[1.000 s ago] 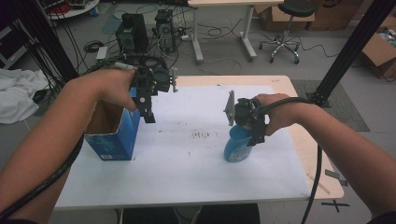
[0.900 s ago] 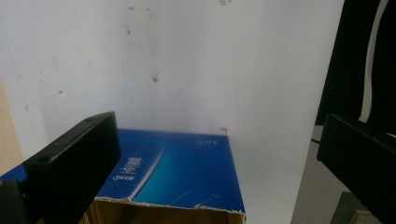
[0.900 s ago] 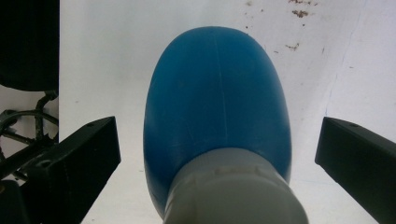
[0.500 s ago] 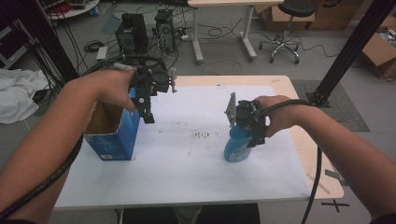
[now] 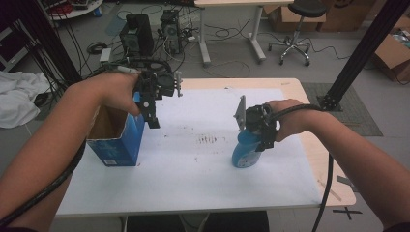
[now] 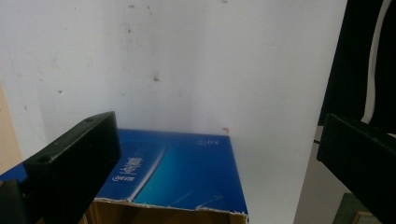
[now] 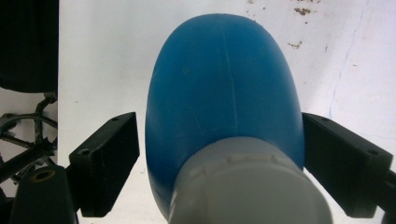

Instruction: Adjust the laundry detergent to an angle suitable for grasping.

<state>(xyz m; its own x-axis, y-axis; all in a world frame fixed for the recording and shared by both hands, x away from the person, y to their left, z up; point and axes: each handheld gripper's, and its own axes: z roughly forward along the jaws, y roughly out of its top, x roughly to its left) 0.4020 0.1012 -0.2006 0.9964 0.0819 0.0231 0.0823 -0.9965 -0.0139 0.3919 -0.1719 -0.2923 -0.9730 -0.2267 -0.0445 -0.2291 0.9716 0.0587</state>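
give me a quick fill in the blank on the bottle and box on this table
1. The bottle has a blue body and a ____ cap.
2. The blue box stands with its top ____.
3. The right gripper has the ____ between its jaws.
4. The left gripper hangs over the ____.

Missing words: white; open; bottle; box

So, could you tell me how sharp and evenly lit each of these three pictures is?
High view: even light, slightly soft, faint shadow beside the blue bottle. Left gripper view: the blue box is fairly sharp, the near jaws soft and dark. Right gripper view: the bottle's grey cap blurs close to the lens, and the white table cover is bright, nearly washed out.
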